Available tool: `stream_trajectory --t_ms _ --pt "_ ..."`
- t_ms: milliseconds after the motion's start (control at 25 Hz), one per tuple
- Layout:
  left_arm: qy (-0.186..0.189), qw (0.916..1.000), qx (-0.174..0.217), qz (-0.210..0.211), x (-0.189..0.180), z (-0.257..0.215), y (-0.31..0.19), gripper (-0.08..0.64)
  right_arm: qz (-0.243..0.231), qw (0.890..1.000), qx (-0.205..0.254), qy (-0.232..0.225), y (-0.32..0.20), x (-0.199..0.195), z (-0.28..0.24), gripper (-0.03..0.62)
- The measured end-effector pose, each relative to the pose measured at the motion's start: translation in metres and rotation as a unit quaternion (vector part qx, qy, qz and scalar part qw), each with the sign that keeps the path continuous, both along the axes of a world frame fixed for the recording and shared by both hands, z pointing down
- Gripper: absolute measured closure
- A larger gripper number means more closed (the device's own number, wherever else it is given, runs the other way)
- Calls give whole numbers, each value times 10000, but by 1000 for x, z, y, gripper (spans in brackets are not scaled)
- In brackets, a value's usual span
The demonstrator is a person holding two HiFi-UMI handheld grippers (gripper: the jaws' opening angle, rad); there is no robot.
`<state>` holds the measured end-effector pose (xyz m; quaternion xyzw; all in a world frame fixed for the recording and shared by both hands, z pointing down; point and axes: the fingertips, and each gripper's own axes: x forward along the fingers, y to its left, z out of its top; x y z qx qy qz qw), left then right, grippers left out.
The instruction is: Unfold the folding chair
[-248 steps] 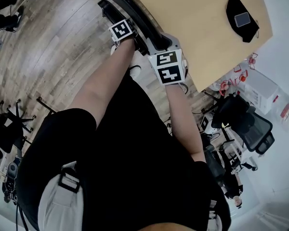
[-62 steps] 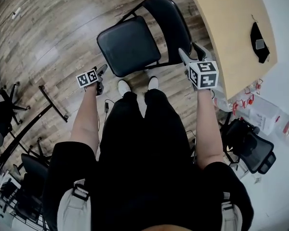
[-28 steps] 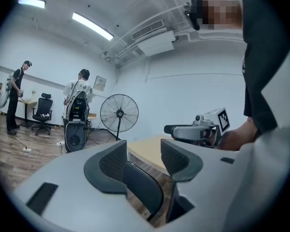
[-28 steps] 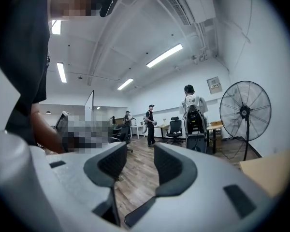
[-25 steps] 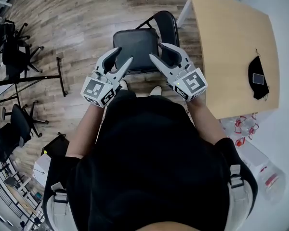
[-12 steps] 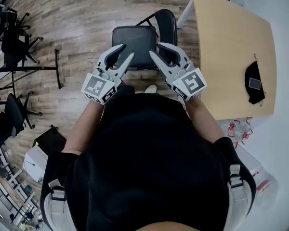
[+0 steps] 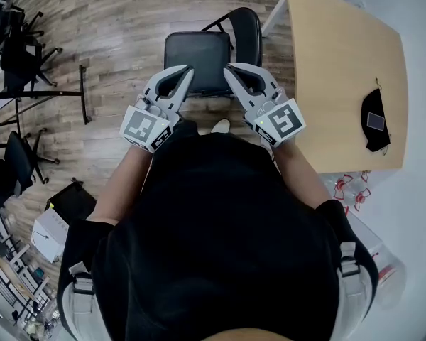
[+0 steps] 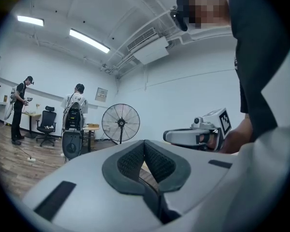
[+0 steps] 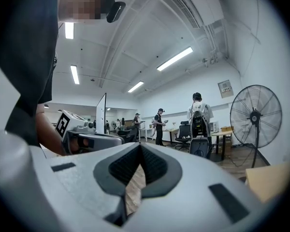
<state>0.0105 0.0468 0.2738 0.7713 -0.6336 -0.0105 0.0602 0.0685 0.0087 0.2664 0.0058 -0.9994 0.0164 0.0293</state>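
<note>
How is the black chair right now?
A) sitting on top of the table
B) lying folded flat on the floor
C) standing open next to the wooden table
C: the chair stands opened out on the floor, its seat flat and its back up, right beside the table.

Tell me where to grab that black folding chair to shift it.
Probably the top edge of the backrest, from above: it stands upright beside the seat and looks thin enough for jaws to straddle. The right gripper hangs nearer; it is shut, so open it first.
</note>
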Motion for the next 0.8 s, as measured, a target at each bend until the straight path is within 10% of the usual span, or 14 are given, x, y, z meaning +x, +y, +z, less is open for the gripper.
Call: stream_trajectory --t_ms 800 --pt "-125 9999 -55 46 17 2 -2 566 -196 9997 111 66 9 -2 3 591"
